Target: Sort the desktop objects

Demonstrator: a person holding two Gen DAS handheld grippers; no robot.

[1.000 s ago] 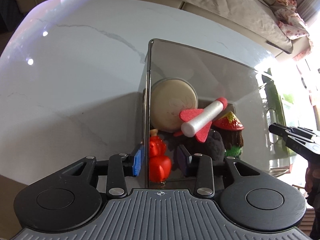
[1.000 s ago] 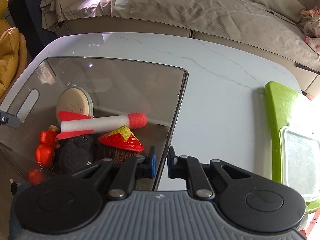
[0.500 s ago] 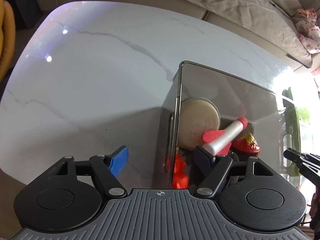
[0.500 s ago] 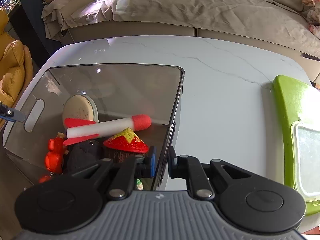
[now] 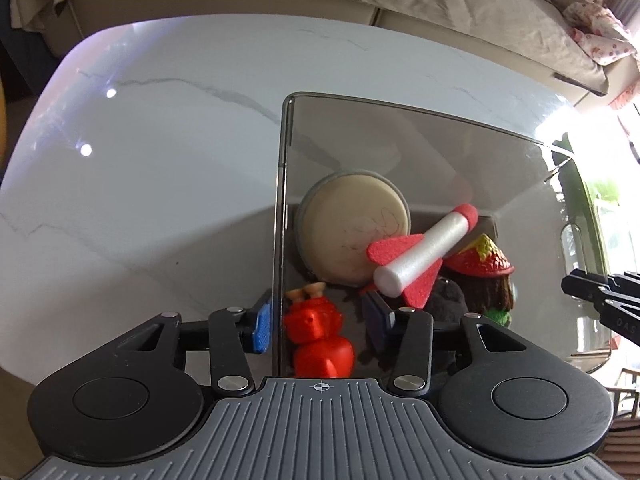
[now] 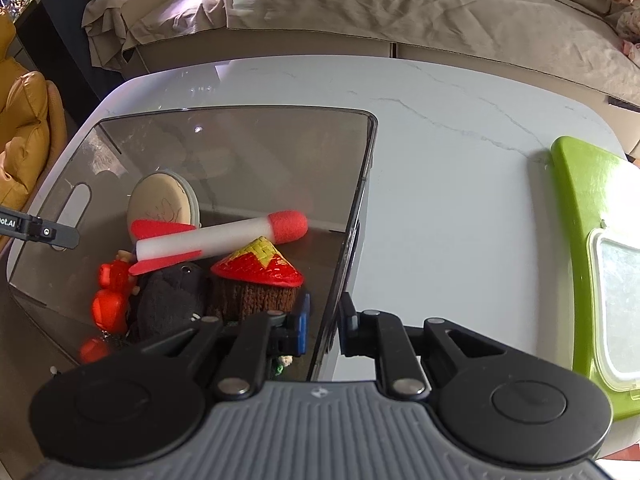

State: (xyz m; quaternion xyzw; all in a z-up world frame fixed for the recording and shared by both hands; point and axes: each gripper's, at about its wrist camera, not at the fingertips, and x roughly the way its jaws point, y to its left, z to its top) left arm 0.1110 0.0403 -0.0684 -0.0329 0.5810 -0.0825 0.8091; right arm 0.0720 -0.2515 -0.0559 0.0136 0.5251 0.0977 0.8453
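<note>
Straddling smoky clear bin [image 5: 400, 152] walls: left gripper [image 5: 320, 322] half-open, right gripper [image 6: 323, 320] pinching; toys inside.

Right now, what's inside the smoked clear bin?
Inside the bin: a foam rocket lying across a round cream disc, a red-hatted knitted doll, a dark plush and red figurines. Anything beneath that pile is covered.

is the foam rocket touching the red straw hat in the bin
Touching. In the right wrist view the foam rocket lies across the tip of the red straw hat, no gap showing.
</note>
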